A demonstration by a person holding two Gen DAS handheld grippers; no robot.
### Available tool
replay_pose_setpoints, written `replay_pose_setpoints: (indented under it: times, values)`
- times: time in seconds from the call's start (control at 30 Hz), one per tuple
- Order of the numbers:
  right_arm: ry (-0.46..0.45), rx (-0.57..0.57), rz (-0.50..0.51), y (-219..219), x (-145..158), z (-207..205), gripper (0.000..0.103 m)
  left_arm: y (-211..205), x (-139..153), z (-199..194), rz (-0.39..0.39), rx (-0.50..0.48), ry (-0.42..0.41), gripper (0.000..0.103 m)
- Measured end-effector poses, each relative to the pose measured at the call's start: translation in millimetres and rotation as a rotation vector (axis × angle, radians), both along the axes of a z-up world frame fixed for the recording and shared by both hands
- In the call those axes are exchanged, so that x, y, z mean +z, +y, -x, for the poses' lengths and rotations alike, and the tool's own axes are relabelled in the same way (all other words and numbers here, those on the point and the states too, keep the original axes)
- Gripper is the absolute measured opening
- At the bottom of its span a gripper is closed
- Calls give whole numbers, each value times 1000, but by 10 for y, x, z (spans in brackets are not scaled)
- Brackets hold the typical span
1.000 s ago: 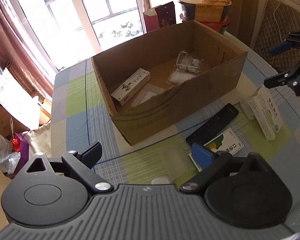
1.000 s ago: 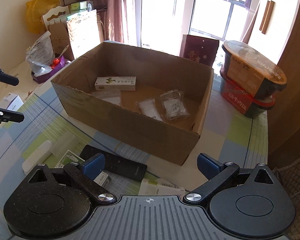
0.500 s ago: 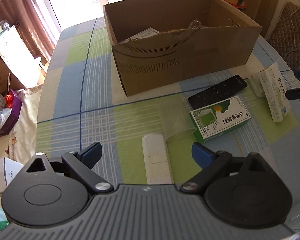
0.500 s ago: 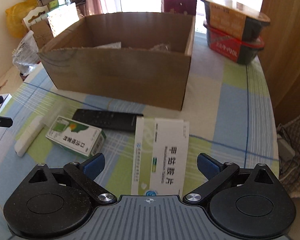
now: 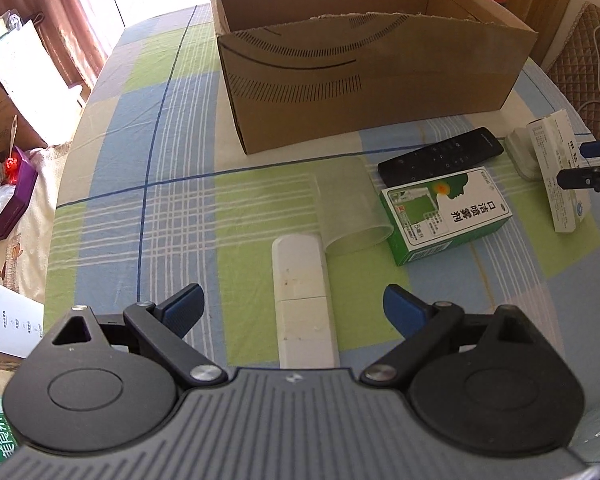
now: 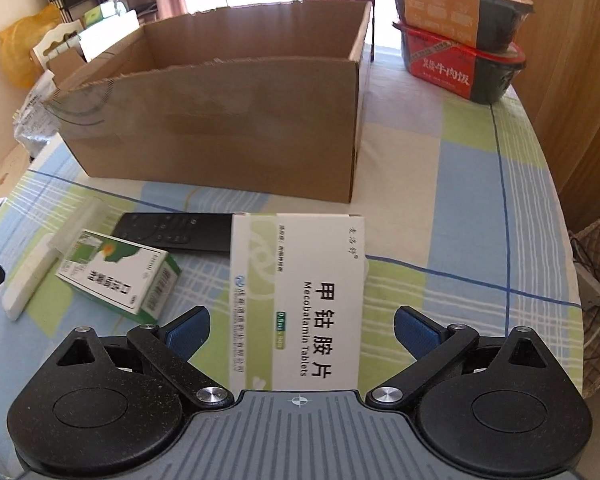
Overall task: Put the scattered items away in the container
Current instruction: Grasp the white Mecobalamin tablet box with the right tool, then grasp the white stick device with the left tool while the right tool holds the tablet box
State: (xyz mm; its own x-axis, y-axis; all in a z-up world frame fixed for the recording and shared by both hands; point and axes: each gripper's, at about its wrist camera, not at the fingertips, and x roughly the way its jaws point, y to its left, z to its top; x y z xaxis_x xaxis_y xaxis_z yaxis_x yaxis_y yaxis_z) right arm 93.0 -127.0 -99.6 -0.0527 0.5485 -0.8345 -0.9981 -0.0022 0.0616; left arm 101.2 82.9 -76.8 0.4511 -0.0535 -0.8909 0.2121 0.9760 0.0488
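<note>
1. The left gripper (image 5: 292,304) sits low over the table with its jaws spread wide and nothing between the blue pads. A long white bar-shaped thing (image 5: 302,300) lies flat on the checked tablecloth (image 5: 140,200), running straight up the gap between the fingers, but neither pad touches it.

2. Just past the white bar there's a clear plastic cup (image 5: 350,204) on its side, mouth facing the camera, touching or nearly touching the bar's far end.

3. Right beside the cup is a green and white box (image 5: 444,216), lying flat. Behind it is a black remote (image 5: 440,156), angled, close to the front wall of the cardboard box (image 5: 372,80).

4. The right gripper (image 6: 302,330) is also wide open. A white tablets box (image 6: 300,300) (printed "Mecobalamin Tablets") lies lengthwise between its fingers, with clear space on both sides, so it's not gripped. In the left view you can see that same box at the right edge with the right gripper's blue tips around it.

5. The cardboard box stands open-topped in the middle of the table. From these low angles I can't see what's inside.

6. So every loose item is out on the cloth in front of the cardboard box, none in it that I can make out.

7. Off to the far right corner, two stacked food bowls (image 6: 460,28) sit on the table behind the box.
</note>
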Motion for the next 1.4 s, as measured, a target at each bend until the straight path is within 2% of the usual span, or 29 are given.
replay_pose_setpoints:
  times: [0.13,0.17,0.2,0.37,0.6,0.77,0.83,0.87,0.97,1.17,1.2,1.23,1.27,1.3,1.37,1.4]
  values:
    - [-10,2,1,20,-51,9,103,-6,-51,-4,1,-3,7,95]
    - [-18,5,-2,15,-60,20,98,-10,-65,-5,1,-5,8,95]
    - [-18,14,9,18,-75,25,74,-12,-78,-11,1,-7,10,95]
    - [-29,4,26,-34,-91,45,74,-21,-161,-49,3,-10,17,94]
    - [4,19,75,-285,-50,138,74,-17,-304,-94,14,-21,27,90]
    - [26,13,108,-429,-97,221,74,-56,-403,-130,10,-42,27,77]
    - [29,12,117,-461,-117,252,74,-56,-458,-150,-10,-42,27,66]
    - [29,14,120,-471,-125,266,74,-29,-462,-157,10,-34,20,63]
    - [26,22,129,-493,-140,307,74,28,-441,-150,48,-33,1,36]
    - [25,46,136,-518,-166,392,74,64,-407,22,51,-82,40,36]
    - [22,50,137,-518,-172,406,74,65,-407,48,48,-84,41,41]
    - [18,56,139,-516,-178,419,74,61,-414,67,41,-84,45,57]
    - [12,60,140,-510,-182,431,74,50,-427,87,34,-87,43,63]
    - [7,63,141,-504,-187,443,74,39,-441,106,26,-89,41,66]
    - [-8,72,142,-495,-211,469,74,29,-445,126,32,-96,31,65]
    - [-17,77,142,-490,-227,484,74,24,-441,135,39,-106,23,59]
